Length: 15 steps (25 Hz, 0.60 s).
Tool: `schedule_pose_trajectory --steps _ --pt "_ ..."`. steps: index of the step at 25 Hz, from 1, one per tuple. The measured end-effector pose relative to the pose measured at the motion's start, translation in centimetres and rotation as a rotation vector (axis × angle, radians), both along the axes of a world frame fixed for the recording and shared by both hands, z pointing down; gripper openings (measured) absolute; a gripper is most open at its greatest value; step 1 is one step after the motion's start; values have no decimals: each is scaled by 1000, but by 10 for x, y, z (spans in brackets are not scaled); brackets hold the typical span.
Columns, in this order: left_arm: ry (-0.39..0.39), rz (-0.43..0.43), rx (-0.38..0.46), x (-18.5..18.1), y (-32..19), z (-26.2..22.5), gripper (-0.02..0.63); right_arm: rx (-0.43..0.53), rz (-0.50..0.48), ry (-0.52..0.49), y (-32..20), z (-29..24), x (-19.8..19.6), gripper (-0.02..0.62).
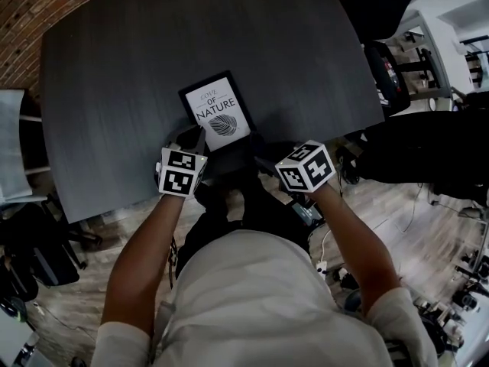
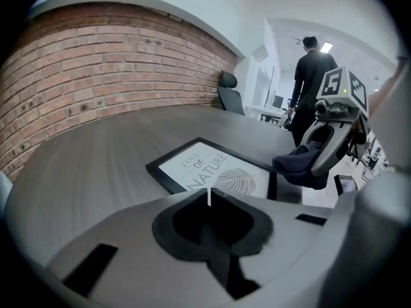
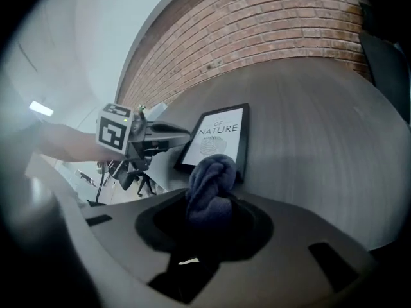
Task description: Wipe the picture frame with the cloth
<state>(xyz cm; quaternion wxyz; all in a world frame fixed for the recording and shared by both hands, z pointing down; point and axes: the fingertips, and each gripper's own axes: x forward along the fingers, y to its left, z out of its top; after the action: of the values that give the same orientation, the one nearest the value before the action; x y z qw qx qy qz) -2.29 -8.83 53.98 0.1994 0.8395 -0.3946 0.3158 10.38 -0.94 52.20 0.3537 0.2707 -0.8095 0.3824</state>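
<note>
A black picture frame [image 1: 218, 113] with a white leaf print lies flat on the dark grey table [image 1: 137, 67], close to its near edge. My left gripper [image 1: 197, 138] is shut with nothing in it, its tips at the frame's near left corner [image 2: 168, 172]; whether it touches the frame I cannot tell. My right gripper [image 3: 209, 201] is shut on a bunched dark blue cloth [image 3: 212, 175]. It hovers just short of the frame's near right corner [image 3: 239, 172]. In the left gripper view the cloth [image 2: 300, 167] hangs from the right gripper [image 2: 321, 162] beside the frame [image 2: 215, 172].
A brick wall [image 2: 109, 63] runs behind the table. An office chair [image 2: 230, 95] stands at the far end, and a person [image 2: 313, 69] stands beyond it. Shelving [image 1: 15, 144] lies to the left, dark chairs and equipment [image 1: 428, 144] to the right past the table's edge.
</note>
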Motion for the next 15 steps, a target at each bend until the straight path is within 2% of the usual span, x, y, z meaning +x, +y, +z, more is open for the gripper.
schedule_pose_trajectory --steps 5,10,12,15 --pt "-5 128 47 8 -6 -7 23 4 -182 -8 23 -7 -49 117" --pt "-36 229 56 19 -1 0 15 -65 -413 33 56 8 -93 117" --pt "-58 266 31 22 6 7 11 -90 -459 64 62 18 -102 117" --pt "-57 297 26 24 11 10 9 -121 -447 113 55 29 -108 117"
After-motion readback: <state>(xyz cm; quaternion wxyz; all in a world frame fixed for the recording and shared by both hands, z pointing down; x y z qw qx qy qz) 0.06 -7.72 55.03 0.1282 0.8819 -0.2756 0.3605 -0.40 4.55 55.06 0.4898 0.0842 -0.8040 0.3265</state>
